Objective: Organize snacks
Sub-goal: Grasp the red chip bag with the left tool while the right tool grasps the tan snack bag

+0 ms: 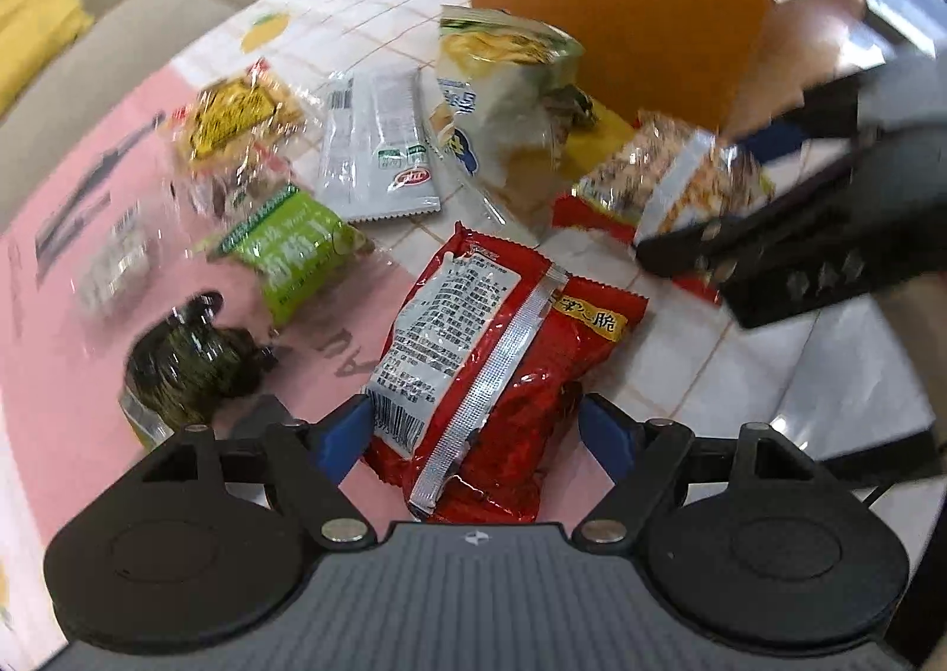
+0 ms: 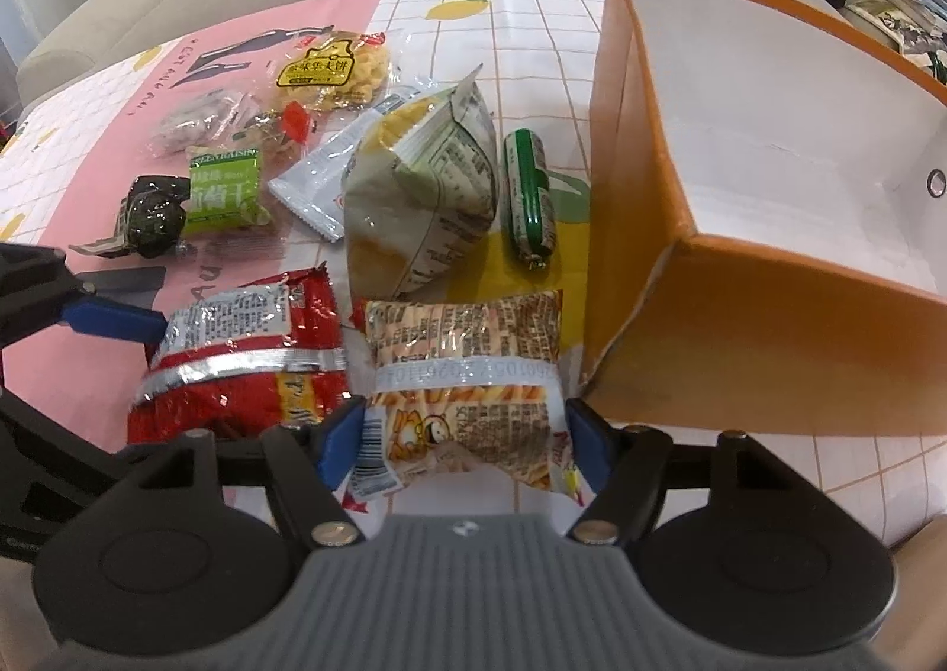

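Your right tongs [image 2: 464, 434] pinched the beige snack packet [image 2: 467, 369] between both pads, beside the orange box [image 2: 740, 351] wall. Your left tongs [image 1: 473, 428] straddled the red packet [image 1: 491, 363], pads at its edges; grip unclear. Bare surface [image 1: 828, 351] lay rightward.

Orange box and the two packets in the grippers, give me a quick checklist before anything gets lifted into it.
1. Right hand-held gripper straddles the beige snack packet, a blue finger at each side: ok.
2. Right pads pressing firmly on it: cannot tell.
3. Left hand-held gripper straddles the red packet: ok.
4. Left pads actually squeezing it: cannot tell.
5. Orange box open, visible inside bare: ok.
6. Box beside the beige packet, nothing between them: ok.
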Demonstrator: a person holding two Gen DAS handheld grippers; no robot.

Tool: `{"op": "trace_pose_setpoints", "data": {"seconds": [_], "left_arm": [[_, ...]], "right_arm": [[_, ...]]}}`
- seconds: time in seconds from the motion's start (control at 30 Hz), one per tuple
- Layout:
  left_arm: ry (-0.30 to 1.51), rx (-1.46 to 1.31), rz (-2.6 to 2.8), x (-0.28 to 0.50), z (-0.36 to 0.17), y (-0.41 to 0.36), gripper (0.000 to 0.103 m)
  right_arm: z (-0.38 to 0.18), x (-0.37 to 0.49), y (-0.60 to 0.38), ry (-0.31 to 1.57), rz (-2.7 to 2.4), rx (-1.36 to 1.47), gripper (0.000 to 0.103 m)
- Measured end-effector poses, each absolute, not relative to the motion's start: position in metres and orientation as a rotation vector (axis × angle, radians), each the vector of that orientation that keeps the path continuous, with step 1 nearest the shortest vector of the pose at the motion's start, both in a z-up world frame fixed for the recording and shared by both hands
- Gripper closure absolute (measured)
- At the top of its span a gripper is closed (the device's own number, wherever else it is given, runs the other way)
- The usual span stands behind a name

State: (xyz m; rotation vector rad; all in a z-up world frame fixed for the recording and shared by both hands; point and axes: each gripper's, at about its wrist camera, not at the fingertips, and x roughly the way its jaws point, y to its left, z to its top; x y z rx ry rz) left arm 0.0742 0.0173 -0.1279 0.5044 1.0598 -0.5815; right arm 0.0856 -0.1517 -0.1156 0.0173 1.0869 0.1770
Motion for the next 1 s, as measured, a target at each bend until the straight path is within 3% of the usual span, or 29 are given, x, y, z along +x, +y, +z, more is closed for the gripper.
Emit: {"op": "trace_pose_setpoints", "data": {"seconds": [0.23,0.43,0.6,1.0], "left_arm": [[0.95,0.727,-0.693,0.067,-0.131,0.004,0.008],[0.977,0.629,-0.707,0.077,-0.132,0.005,0.009],[0.887,0.745,-0.758,0.069,-0.122,-0.005,0.009],[1.066,0.848,-0.93,0.115,-0.133,-0.017,0.005]], "right_arm": [[-0.116,0.086,-0.154,1.078,0.193,0.041,0.027],[-0.116,0.087,-0.155,1.075,0.196,0.061,0.025],[-0.118,0.085,-0.16,1.08,0.205,0.083,0.025],[-0.116,0.087,-0.169,1.106,0.2,0.171,0.026]]}}
